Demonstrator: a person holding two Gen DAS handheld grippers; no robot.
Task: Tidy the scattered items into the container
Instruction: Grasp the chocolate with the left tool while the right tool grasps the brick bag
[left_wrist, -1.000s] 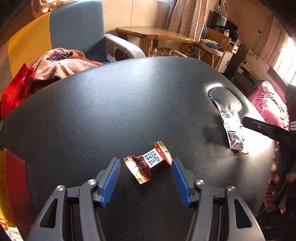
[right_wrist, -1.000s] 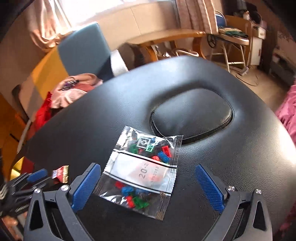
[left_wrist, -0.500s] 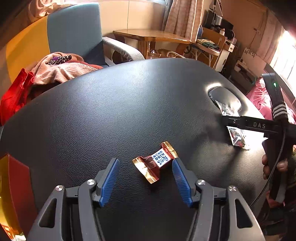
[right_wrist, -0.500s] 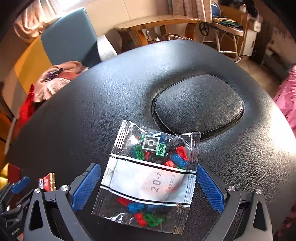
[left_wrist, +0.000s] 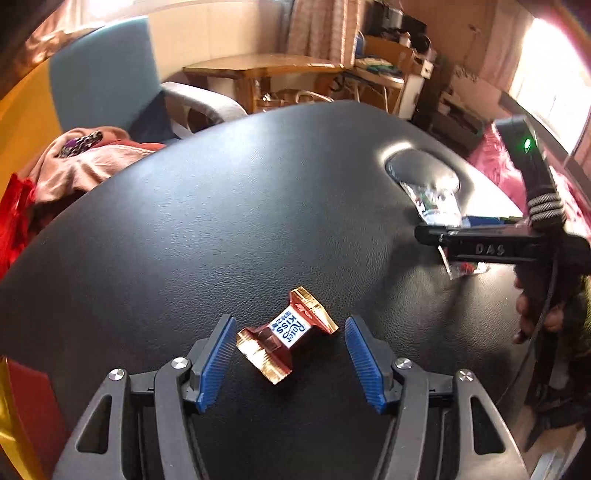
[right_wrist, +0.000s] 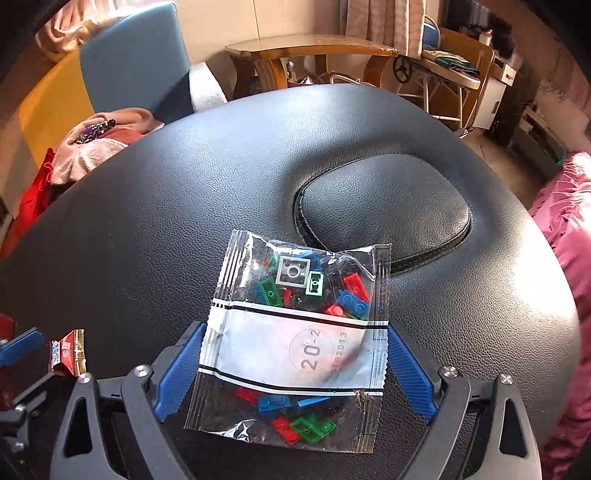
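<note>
A brown and gold candy (left_wrist: 286, 334) with a blue and white label lies on the black padded table (left_wrist: 221, 221). My left gripper (left_wrist: 290, 360) stands open around it, and neither blue pad touches it. A clear bag of small coloured bricks (right_wrist: 299, 332) lies flat between the pads of my right gripper (right_wrist: 295, 373). Its jaws are closing, and the pads stand at the bag's side edges without squeezing it. The left wrist view shows the right gripper (left_wrist: 480, 247) side-on over the bag (left_wrist: 439, 210), held by a hand. The candy (right_wrist: 68, 352) also shows at the far left. No container is in view.
An oval inset cushion (right_wrist: 384, 206) sits just beyond the bag. A blue armchair with piled clothes (left_wrist: 85, 162) stands past the table's far left edge, and a wooden table (left_wrist: 266, 64) behind it. Pink fabric (right_wrist: 565, 221) lies to the right. A red and gold thing (left_wrist: 22, 406) borders the near left edge.
The right gripper moved forward and down over the bag, and its jaws narrowed to the bag's sides. The left gripper rolled slightly, with the candy still between its open fingers.
</note>
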